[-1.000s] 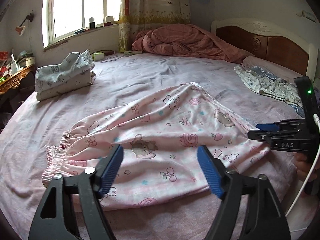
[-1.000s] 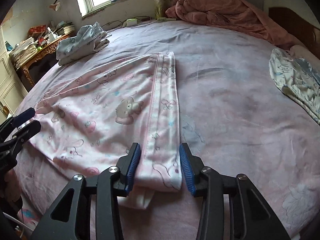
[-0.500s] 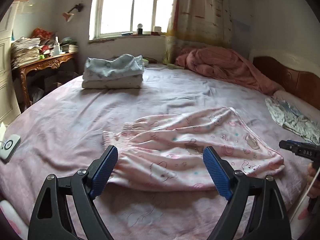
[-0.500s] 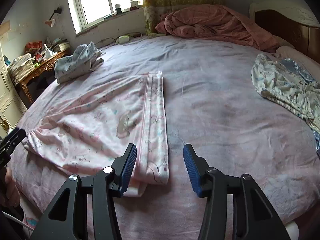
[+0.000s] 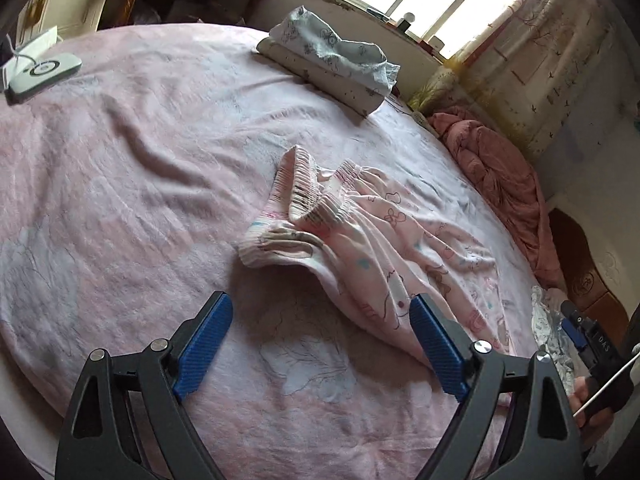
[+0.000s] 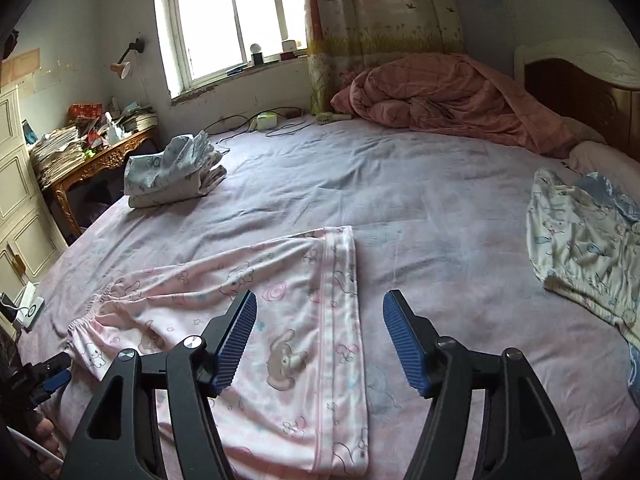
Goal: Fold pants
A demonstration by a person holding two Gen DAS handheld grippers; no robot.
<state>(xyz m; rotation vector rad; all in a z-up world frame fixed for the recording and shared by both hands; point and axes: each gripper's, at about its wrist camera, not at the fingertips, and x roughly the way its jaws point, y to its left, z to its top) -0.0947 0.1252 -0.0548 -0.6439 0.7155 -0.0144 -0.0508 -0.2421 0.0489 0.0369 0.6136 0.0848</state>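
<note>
The left gripper [image 5: 320, 344] stands with its blue pads spread wide and holding nothing, just short of the bunched elastic waistband [image 5: 304, 196] of the pale pink cartoon-print cotton pants [image 6: 280, 320]. These lie on the pink bedsheet [image 5: 140, 140], legs laid one over the other lengthwise, the waist end crumpled, the hem end flat. The right gripper [image 6: 320, 340] is likewise spread and empty above the hems. Judged from this, the lengthwise fold appears done; the crosswise folds remain. A folded blue-and-cream garment stack [image 6: 172, 172] sits well apart.

Daylit window [image 6: 224, 20], curtain [image 6: 380, 12], wooden headboard [image 6: 580, 88].
</note>
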